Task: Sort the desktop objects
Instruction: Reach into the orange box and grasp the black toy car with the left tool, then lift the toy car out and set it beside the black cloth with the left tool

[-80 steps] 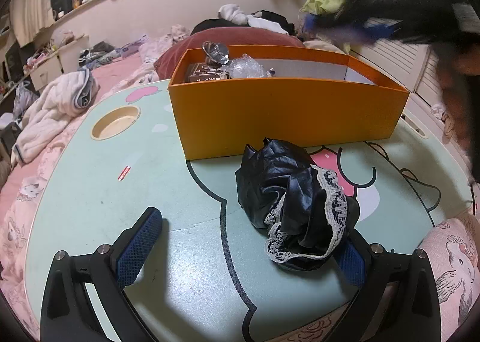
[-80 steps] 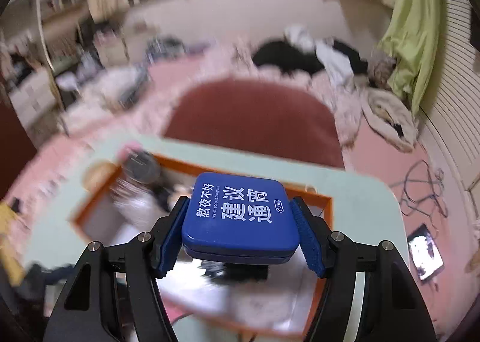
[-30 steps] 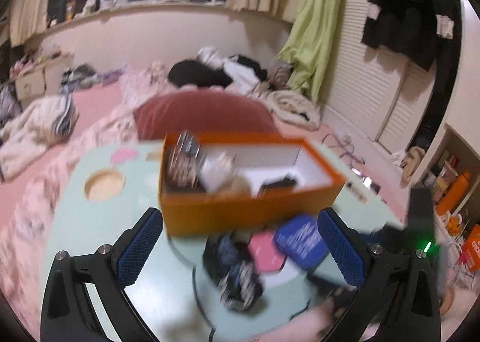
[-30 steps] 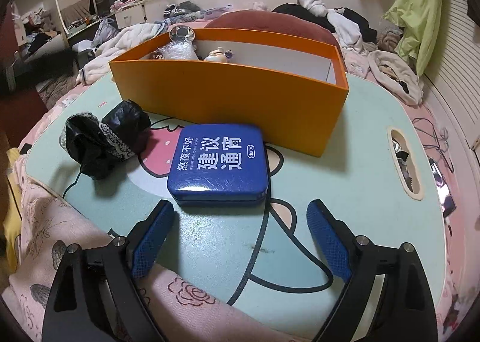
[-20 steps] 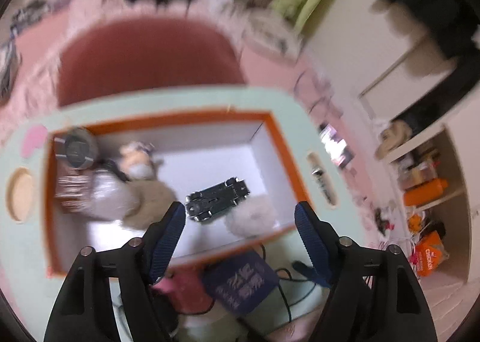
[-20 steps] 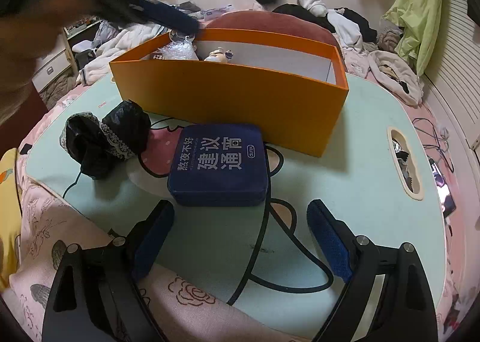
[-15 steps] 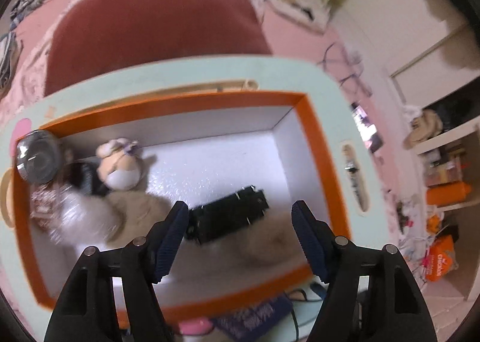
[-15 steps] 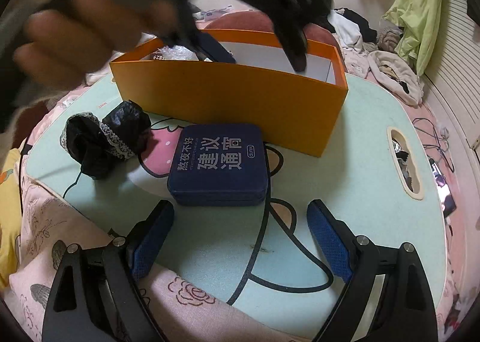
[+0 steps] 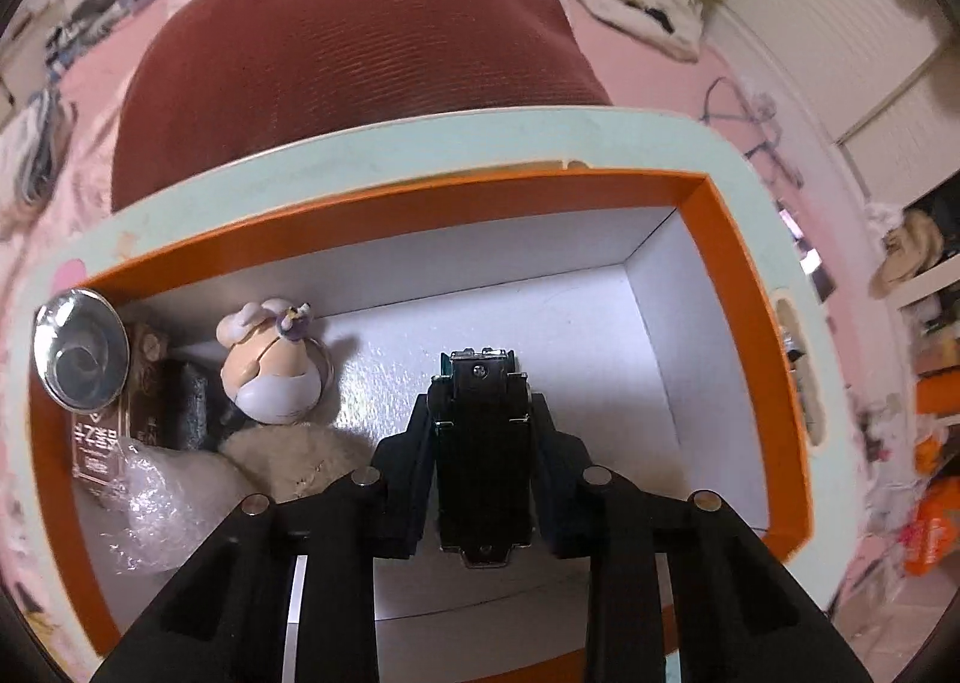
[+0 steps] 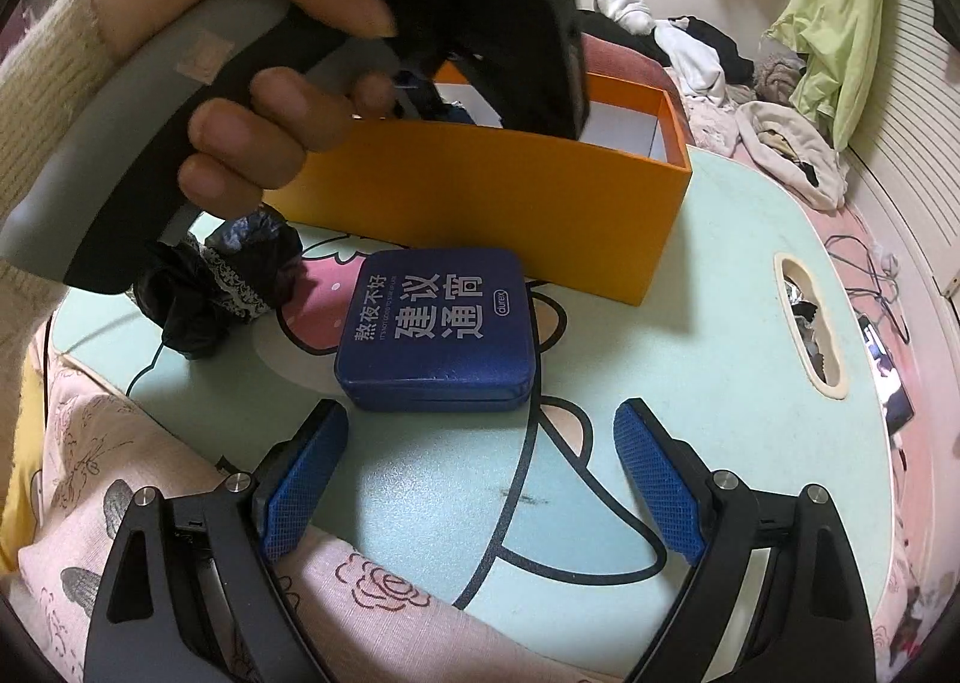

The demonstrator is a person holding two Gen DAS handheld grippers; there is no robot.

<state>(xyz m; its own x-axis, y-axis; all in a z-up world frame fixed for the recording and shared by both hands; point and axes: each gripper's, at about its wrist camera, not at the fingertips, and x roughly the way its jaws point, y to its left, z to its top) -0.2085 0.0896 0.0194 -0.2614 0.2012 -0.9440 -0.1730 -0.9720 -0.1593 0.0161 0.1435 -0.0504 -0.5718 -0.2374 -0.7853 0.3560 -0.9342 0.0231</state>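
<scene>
Left wrist view: my left gripper (image 9: 483, 479) points down into the orange box (image 9: 741, 287), jaws pinched on a black metal clip (image 9: 483, 443). Figurine (image 9: 270, 362), glass lid (image 9: 81, 347), packets and fluff sit at 9 o'clock, so some sorting looks done. Right wrist view: my right gripper (image 10: 474, 479) is spread, holding nothing. Blue tin (image 10: 435, 329) at 12 o'clock and black lace cloth (image 10: 219, 278) at 10 o'clock lie on the table (image 10: 720, 323), both unsorted.

Blue tin (image 10: 436, 325) lid: white "建议通宵", small "durex" logo, smaller line "熬夜不好".
</scene>
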